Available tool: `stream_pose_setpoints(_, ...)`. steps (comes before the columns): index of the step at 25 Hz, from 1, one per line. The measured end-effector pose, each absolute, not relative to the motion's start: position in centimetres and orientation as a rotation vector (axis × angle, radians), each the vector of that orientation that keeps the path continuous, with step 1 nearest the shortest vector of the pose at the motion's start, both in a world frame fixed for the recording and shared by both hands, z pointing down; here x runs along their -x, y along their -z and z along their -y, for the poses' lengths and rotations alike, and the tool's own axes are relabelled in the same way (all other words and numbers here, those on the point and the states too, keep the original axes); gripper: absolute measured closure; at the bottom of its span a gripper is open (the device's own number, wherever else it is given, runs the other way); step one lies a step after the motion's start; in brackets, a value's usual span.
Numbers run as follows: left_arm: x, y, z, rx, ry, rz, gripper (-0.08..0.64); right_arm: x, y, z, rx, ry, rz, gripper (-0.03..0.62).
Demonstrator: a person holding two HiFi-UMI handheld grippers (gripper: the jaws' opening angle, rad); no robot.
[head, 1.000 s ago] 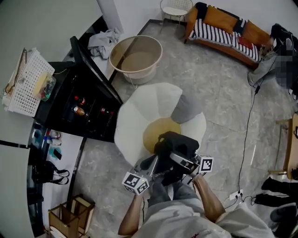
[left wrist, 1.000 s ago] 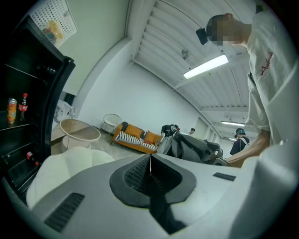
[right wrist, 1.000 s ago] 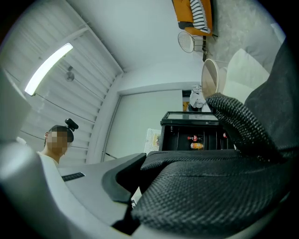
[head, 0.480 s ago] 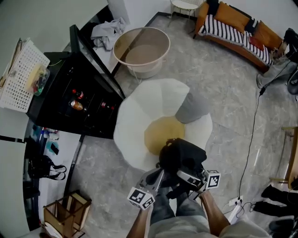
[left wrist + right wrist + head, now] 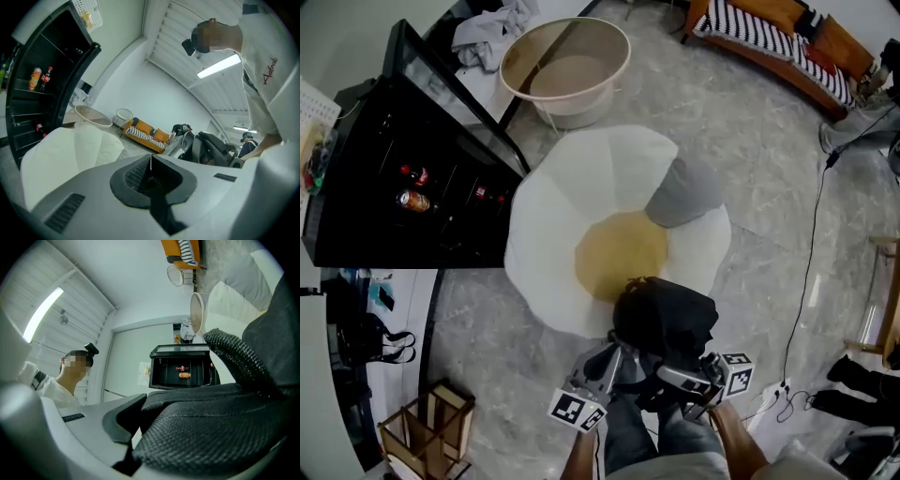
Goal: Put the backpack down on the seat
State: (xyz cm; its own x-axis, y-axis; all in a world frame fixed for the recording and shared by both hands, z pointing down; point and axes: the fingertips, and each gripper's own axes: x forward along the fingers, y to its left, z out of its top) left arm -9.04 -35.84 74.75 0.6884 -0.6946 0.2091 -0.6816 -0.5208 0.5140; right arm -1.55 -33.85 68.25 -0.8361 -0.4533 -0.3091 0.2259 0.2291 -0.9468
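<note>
Holding the black backpack (image 5: 664,319) by a mesh strap (image 5: 225,427), with the right gripper (image 5: 138,420) squeezed shut on that strap. With the left gripper (image 5: 150,165) closed as well, jaws pressed together and nothing seen between them. Hanging at the near rim of the big white seat (image 5: 548,216), partly over the rim and partly over the floor (image 5: 750,141). Hard to tell if touching the seat yet.

Could go wrong from here: letting go so close to the rim and having the bag slide off the soft seat onto the floor. Could also tip over, with the weight hanging from one strap. Might snag too, if the strap catches on a jaw while opening. Safer to reach further in, over the yellow middle (image 5: 622,251) of the seat, before opening.

Nothing in the way between the near rim and that middle. On the far side of the seat, a grey cushion (image 5: 684,192). Past the seat's far edge, a big round tub (image 5: 567,70). Left of the seat, a black cabinet (image 5: 384,150) with drink bottles (image 5: 414,200). On the floor right of the seat, a thin cable (image 5: 811,253), well apart.
</note>
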Motion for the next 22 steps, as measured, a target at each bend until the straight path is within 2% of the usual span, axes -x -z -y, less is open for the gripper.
stream_pose_setpoints(11,9.1,-76.2,37.6,-2.290,0.051,1.068,0.528,3.3,-70.5,36.8,0.176,1.727,-2.006,0.549)
stream_pose_setpoints(22,13.1,-76.4,41.5,-2.297,0.045,1.153,0.528,6.1,-70.7,46.3,0.082,1.638,-2.127,0.549)
